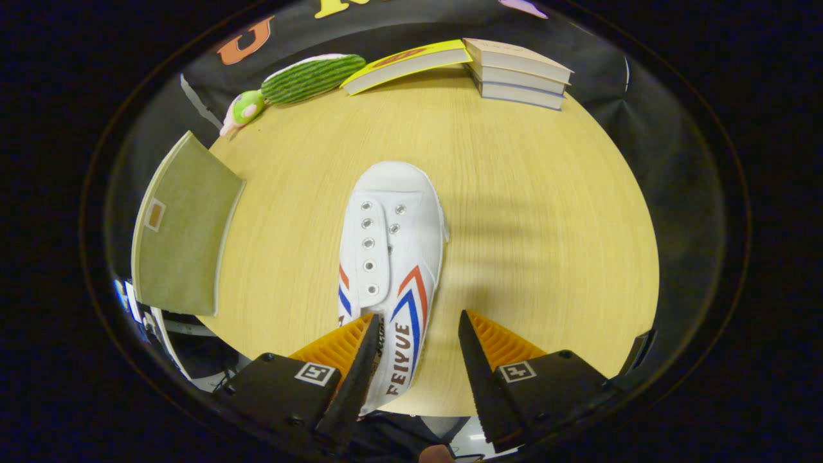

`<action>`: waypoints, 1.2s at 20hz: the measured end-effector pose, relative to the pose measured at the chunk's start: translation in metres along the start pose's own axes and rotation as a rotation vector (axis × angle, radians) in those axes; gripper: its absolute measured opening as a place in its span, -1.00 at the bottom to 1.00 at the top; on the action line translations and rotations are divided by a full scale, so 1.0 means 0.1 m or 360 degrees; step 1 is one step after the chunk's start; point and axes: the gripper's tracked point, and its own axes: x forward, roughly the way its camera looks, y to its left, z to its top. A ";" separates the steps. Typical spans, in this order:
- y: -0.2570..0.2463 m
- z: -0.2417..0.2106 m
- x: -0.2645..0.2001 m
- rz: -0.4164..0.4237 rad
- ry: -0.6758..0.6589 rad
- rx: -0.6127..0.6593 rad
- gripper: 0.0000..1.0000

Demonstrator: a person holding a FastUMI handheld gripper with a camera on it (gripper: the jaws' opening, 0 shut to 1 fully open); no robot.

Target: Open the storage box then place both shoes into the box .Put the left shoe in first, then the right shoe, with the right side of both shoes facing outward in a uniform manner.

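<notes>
Now jaws (416,331) spread apart, gripping nothing. White shoe (392,257) with red and blue stripes lies on the wooden surface (546,212), toe pointing away, heel end toward the jaws. One finger (357,360) overlaps the shoe's heel side; whether it touches, cannot tell. Other finger (479,360) sits clear of the shoe over bare wood. Olive-green storage box (183,231) sits at the surface edge, off to the side of the shoe, apart from it, lid looks closed. Far beyond the fingers: green plush toy (302,80), yellow book (408,64) beside it, stack of books (521,74) next to that.
</notes>
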 end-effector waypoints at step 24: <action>1.78 0.44 -1.70 0.0379 -0.0364 0.0216 -0.89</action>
